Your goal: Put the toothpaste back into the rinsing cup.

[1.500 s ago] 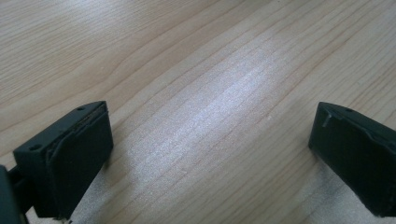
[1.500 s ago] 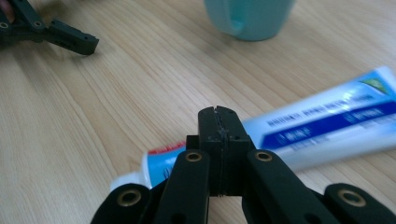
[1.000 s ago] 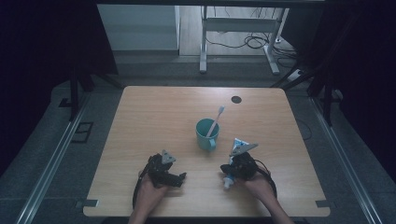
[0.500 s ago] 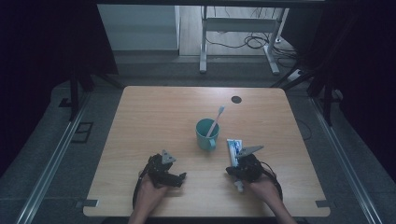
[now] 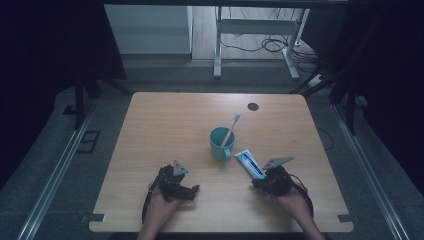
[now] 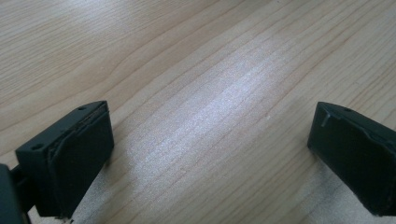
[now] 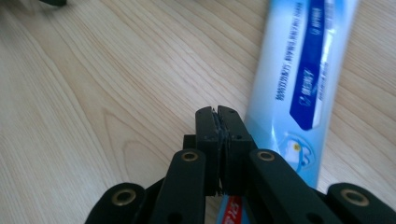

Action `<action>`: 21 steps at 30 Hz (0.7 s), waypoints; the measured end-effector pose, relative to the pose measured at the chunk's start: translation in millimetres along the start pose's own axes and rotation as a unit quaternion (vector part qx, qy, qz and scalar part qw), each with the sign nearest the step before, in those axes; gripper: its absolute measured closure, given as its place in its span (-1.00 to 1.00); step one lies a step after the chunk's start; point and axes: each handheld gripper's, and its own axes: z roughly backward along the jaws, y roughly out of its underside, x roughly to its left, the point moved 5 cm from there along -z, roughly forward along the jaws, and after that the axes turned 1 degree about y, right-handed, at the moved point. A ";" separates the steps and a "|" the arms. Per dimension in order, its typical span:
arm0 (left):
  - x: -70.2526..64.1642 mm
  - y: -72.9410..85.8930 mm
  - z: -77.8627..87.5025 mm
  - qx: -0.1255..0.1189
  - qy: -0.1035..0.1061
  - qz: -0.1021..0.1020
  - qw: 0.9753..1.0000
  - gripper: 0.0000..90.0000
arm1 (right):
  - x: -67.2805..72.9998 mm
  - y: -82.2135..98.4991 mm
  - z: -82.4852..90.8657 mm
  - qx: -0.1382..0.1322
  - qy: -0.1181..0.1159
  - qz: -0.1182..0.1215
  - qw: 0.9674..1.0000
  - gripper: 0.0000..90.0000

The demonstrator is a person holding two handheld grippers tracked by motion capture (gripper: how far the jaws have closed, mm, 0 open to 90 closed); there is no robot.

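A white and blue toothpaste tube point(image 5: 250, 164) lies flat on the wooden table point(image 5: 165, 125), just right of a teal cup point(image 5: 220, 145). A toothbrush point(image 5: 233, 126) stands in the cup. My right gripper point(image 5: 256, 184) sits at the tube's near end, shut. In the right gripper view its pads press together with nothing visible between the tips point(image 7: 217, 112). There the tube point(image 7: 303, 79) runs along the right side of the jaws and partly under them. My left gripper point(image 5: 195, 190) rests at the near left, open over bare wood point(image 6: 210, 154).
A dark round cable hole point(image 5: 253, 106) marks the table's far right. Both hands rest close to the table's near edge. Metal desk legs and cables stand on the floor beyond the far edge.
The right hand and its gripper have slid to the right along the near side. The toothpaste tube has shifted with it and now lies flat beside the cup. The left hand kept still.
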 end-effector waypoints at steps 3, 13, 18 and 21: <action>0.2 -0.1 0.0 0.000 0.000 -0.001 1.000 -0.99 | -4.1 3.0 3.9 0.002 0.005 0.003 1.000 0.94; 0.2 0.0 0.1 0.000 0.000 -0.002 1.000 -0.99 | -5.3 2.1 10.8 0.005 0.010 0.012 1.000 0.76; 0.2 0.0 0.2 0.000 0.000 -0.002 1.000 -0.99 | -7.2 -4.2 21.1 0.001 0.009 0.005 1.000 0.52; 0.1 0.0 0.2 0.000 0.000 -0.002 1.000 -0.98 | -10.3 -7.4 28.5 0.002 0.018 0.003 1.000 0.40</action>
